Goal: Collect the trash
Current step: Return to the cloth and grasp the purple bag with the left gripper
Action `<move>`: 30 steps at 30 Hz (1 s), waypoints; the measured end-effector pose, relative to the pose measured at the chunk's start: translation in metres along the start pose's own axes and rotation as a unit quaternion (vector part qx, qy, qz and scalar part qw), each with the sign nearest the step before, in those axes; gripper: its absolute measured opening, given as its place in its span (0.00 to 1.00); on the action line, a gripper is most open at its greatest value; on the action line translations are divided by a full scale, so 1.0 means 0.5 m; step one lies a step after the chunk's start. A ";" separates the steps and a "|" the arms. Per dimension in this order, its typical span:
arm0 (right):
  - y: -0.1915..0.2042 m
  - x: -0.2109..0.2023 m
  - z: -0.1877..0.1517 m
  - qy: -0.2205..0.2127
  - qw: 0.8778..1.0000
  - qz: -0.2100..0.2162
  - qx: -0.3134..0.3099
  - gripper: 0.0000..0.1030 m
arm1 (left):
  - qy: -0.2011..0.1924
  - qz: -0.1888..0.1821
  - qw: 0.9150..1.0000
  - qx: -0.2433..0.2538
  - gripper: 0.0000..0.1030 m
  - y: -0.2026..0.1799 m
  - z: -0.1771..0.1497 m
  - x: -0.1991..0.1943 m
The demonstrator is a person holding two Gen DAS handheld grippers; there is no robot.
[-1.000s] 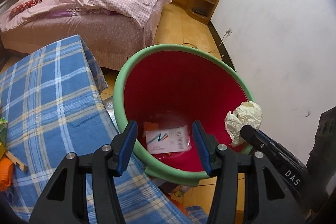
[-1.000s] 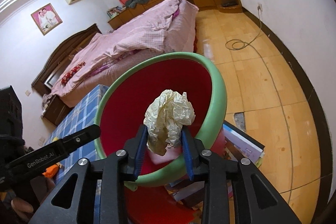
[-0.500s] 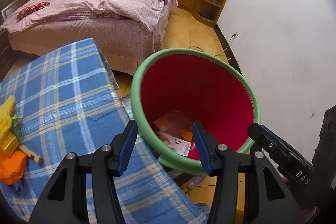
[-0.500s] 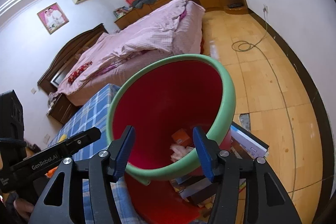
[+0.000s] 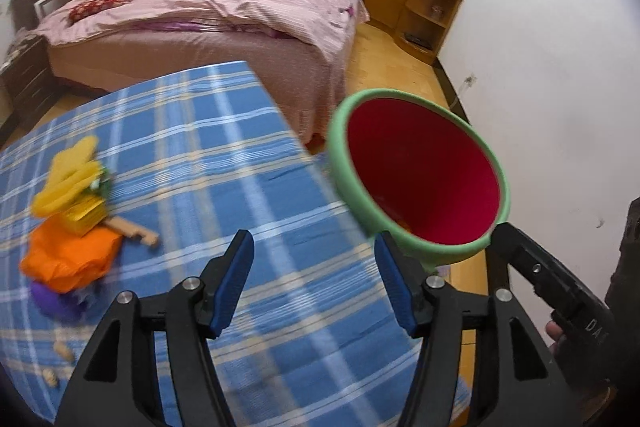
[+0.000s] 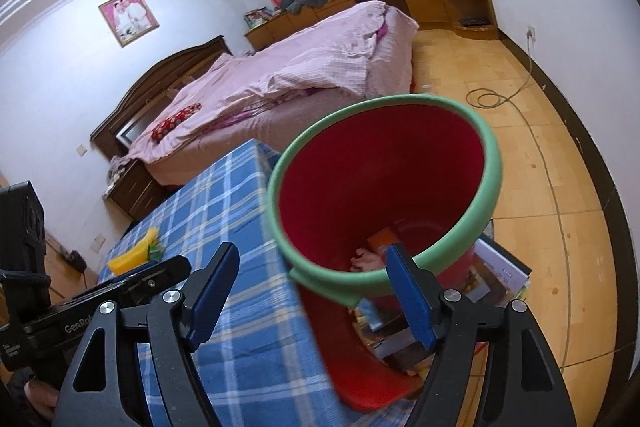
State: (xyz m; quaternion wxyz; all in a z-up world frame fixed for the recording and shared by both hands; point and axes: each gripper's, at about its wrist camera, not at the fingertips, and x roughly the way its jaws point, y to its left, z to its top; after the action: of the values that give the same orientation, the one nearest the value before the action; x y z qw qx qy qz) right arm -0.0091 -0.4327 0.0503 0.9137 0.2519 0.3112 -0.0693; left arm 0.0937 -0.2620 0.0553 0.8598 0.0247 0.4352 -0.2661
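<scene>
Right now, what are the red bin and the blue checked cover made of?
The red bin looks like smooth plastic: its inside wall is even and slightly glossy, and its green rim is a thick rounded band, maybe plastic or rubbery. The blue checked cover looks like woven cloth: matte, with a plaid pattern, and it drapes over the edge.

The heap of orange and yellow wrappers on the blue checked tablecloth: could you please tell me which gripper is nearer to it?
Left. The left gripper hangs over the cloth beside the heap; the right gripper sits by the red bin, farther away.
</scene>
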 end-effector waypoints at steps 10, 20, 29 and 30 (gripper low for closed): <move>0.062 0.006 -0.049 0.013 1.000 0.010 -0.008 0.76 | -0.004 0.047 0.998 -0.052 0.62 0.130 -0.057 -0.049; 0.120 0.054 -0.108 0.046 0.999 0.008 -0.017 0.78 | -0.016 0.114 0.988 -0.105 0.62 0.269 -0.113 -0.092; 0.153 0.089 -0.145 0.072 0.997 0.008 -0.021 0.79 | -0.006 0.148 0.980 -0.132 0.62 0.368 -0.145 -0.083; 0.156 0.092 -0.146 0.075 0.997 0.007 -0.023 0.79 | -0.003 0.150 0.980 -0.133 0.62 0.375 -0.146 -0.079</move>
State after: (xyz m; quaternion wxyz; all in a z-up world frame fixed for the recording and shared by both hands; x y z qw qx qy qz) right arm 0.0104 -0.3270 0.0056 0.8939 0.2379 0.3781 -0.0365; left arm 0.1107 -0.0642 0.0048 0.8869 -0.0261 0.4552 -0.0743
